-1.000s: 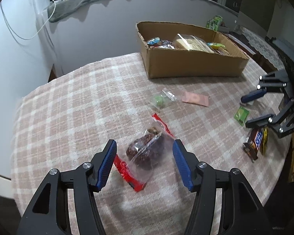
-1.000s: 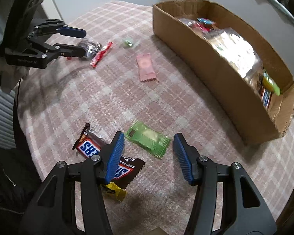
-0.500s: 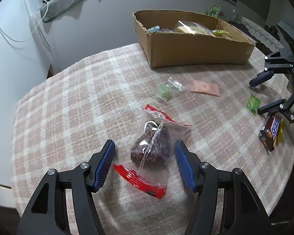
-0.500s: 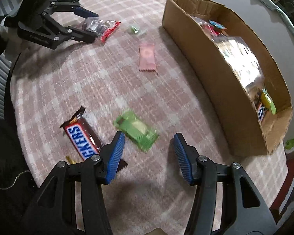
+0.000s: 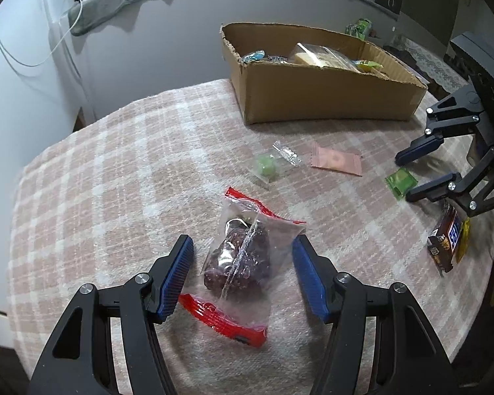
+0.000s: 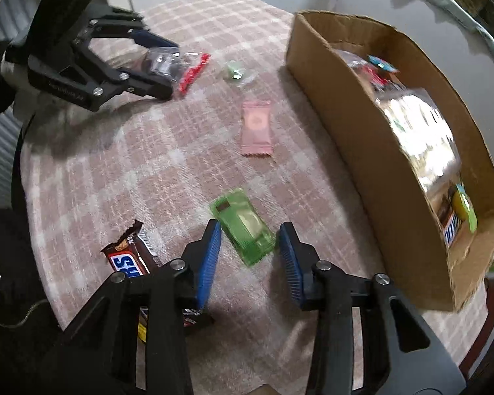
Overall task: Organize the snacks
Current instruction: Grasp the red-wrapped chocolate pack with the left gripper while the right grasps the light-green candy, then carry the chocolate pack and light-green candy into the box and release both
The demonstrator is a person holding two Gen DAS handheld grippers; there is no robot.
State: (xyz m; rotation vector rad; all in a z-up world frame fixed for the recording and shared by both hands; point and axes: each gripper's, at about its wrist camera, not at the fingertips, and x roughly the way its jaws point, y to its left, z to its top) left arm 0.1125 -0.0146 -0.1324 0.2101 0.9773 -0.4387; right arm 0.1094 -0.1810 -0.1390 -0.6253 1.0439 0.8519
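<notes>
Pink and white checks cover the cloth (image 5: pixel 122 171) on the table. The brown cardboard box (image 5: pixel 326 98) at the back of the table is the thing to go by.

Far to the left of the box and toward the front edge, the left gripper (image 5: pixel 242 276) hangs over a clear bag of dark snacks (image 5: pixel 243 256) with red strips at its ends. Its blue pads (image 5: pixel 176 278) stand apart on each side of the bag and do not press it, so this gripper is released.

Nearer the box, just in front of its long side, lie a small clear wrapper with a green sweet (image 5: pixel 266 166) and then a flat pink packet (image 5: pixel 336 163). They are close to each other but do not touch.

Further right, in front of the right end of the box, is the right gripper (image 6: pixel 250 253). Its jaws have just been closing, and a green packet (image 6: pixel 243 227) lies on the cloth between them. The left pad looks just at the packet's edge and the right pad is a little away, so it is not clenched on the packet yet.

Beside that gripper, on the side away from the box, a brown Snickers bar (image 6: pixel 130 256) lies at the front edge of the table. Part of it is hidden under the gripper's black arm.

Inside the box are more snacks, with a big shiny clear bag (image 6: pixel 418 131) in the middle.
</notes>
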